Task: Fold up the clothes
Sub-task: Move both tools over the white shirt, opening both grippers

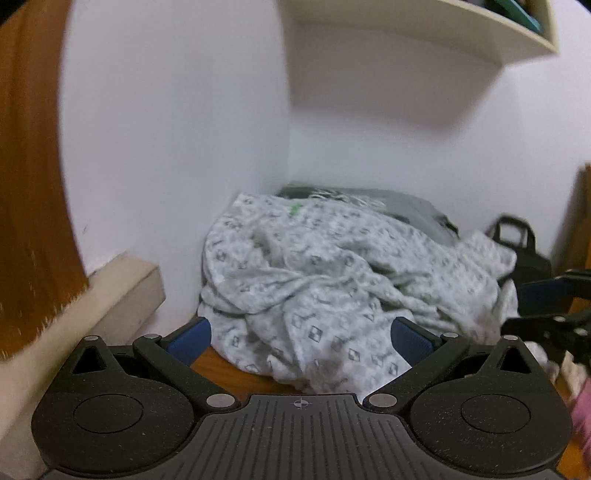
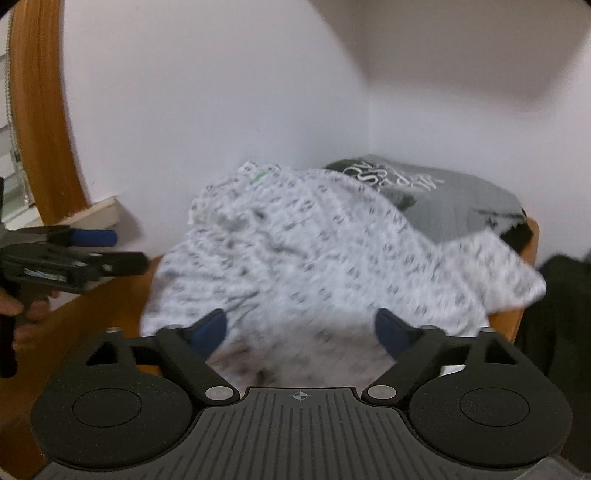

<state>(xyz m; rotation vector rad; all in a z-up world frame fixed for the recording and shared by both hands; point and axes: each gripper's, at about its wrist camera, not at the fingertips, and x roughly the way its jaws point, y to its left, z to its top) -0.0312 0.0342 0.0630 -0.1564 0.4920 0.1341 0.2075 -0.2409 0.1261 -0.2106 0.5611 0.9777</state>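
Left wrist view: the left hand-held gripper fills the bottom of the frame with its two blue-padded jaws spread wide and nothing pinched; the near edge of the cloth lies between them without either pad pressing on it. Ahead, a white patterned garment sits crumpled in a heap on a wooden desk, pushed into the corner of two white walls. Behind it lies a grey printed garment, which looks flatter and may already be folded, though that is hard to tell. A black bag stands at the right, and a shelf hangs above. The right hand-held gripper enters at the right edge

Right wrist view: the right hand-held gripper hovers over the same white patterned garment, its jaws parted and holding nothing, though the blurred cloth lies close below them. The grey printed garment rests behind. The left hand-held gripper shows at the left, side on, with a hand on its grip

Judged from this, the white garment is wholly unfolded: spreading, flattening and folding it all remain
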